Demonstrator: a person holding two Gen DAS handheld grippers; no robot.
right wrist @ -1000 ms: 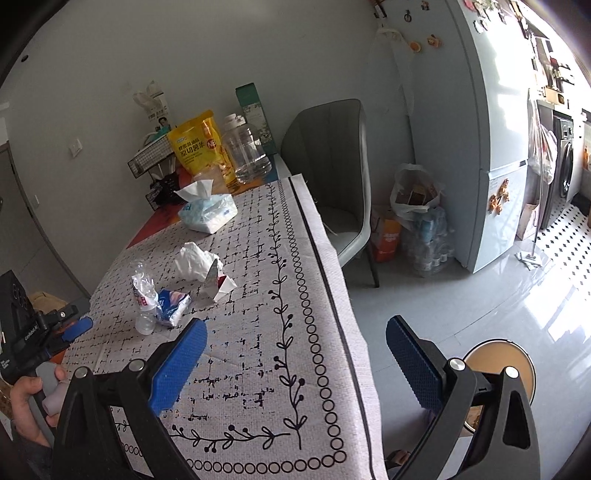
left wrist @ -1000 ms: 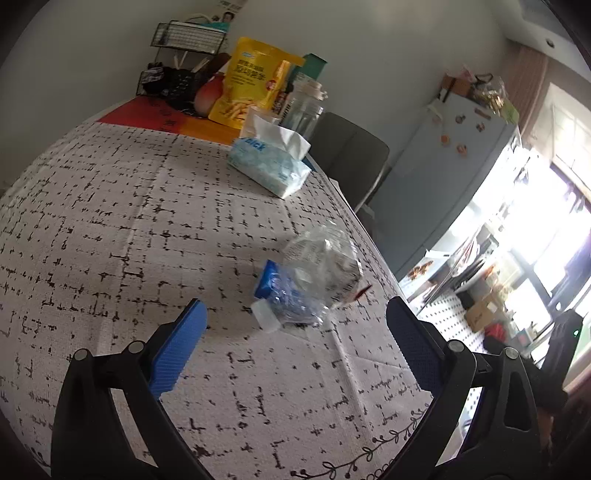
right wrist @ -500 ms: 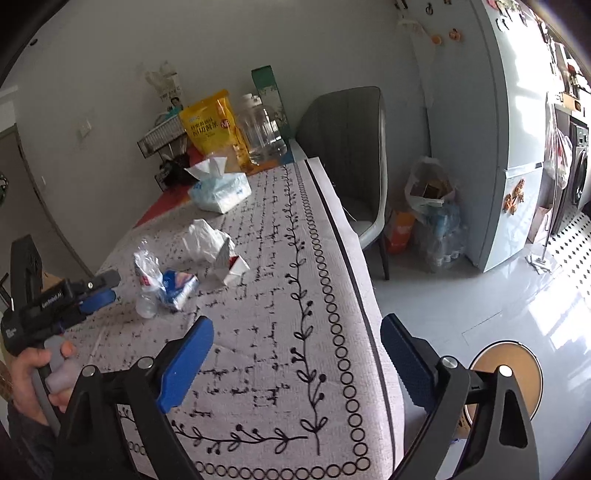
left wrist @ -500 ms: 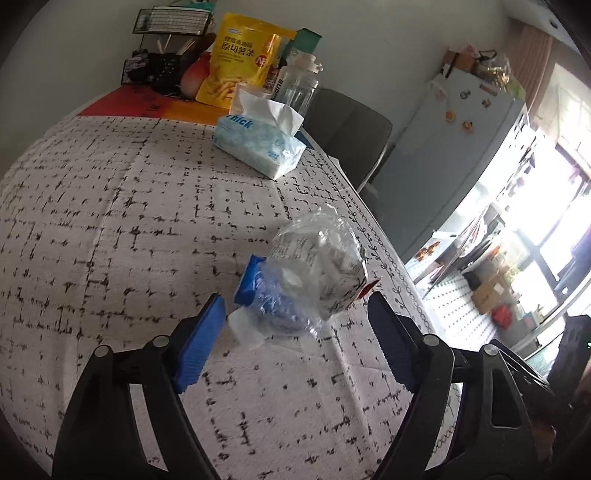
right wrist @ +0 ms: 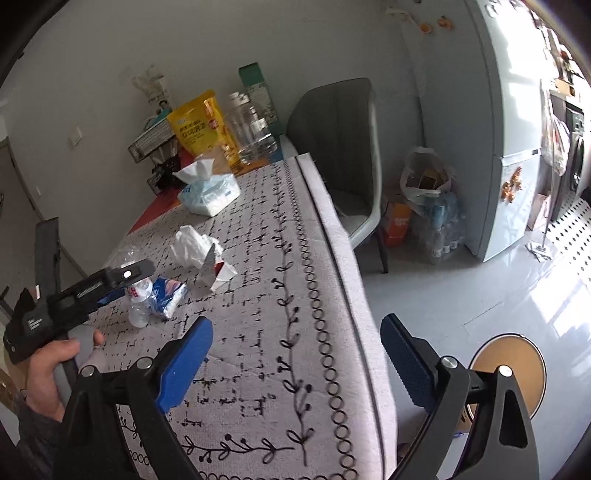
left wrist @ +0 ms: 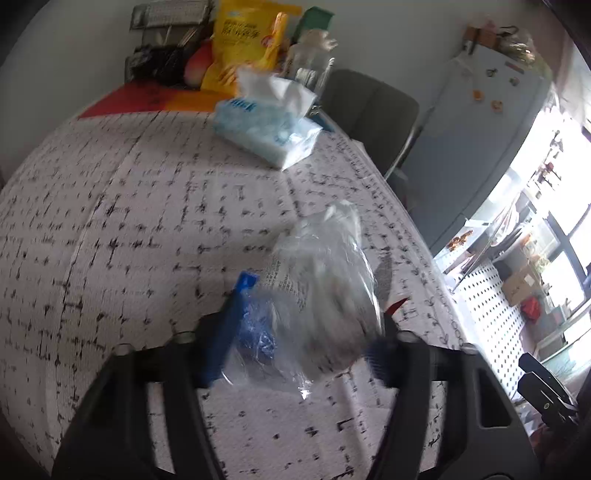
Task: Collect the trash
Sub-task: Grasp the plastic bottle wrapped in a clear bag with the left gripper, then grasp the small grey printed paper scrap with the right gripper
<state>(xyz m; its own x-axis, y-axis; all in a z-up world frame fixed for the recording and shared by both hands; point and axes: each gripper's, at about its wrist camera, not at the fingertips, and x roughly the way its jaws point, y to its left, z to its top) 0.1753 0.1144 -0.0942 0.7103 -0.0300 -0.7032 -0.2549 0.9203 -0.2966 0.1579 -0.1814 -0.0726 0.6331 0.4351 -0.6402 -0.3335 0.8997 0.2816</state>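
A crushed clear plastic bottle (left wrist: 325, 280) with a blue wrapper lies on the patterned tablecloth (left wrist: 110, 229). My left gripper (left wrist: 299, 350) has its two blue fingers around the bottle, pressing on its sides. In the right wrist view the bottle (right wrist: 142, 299) stands under the left gripper (right wrist: 122, 277), with a blue wrapper (right wrist: 170, 299), a crumpled white tissue (right wrist: 192, 245) and a small torn carton (right wrist: 218, 271) beside it. My right gripper (right wrist: 295, 369) is open and empty over the table's near right edge.
A tissue pack (left wrist: 266, 129), a yellow snack bag (left wrist: 243, 40), a clear jar (right wrist: 251, 133) and a wire rack (left wrist: 166, 14) stand at the table's far end. A grey chair (right wrist: 340, 147) and a fridge (right wrist: 509, 110) are to the right. A round bin (right wrist: 509, 373) sits on the floor.
My left gripper moved forward over the table and closed its fingers onto the crushed bottle. My right gripper drifted slightly and stays open.
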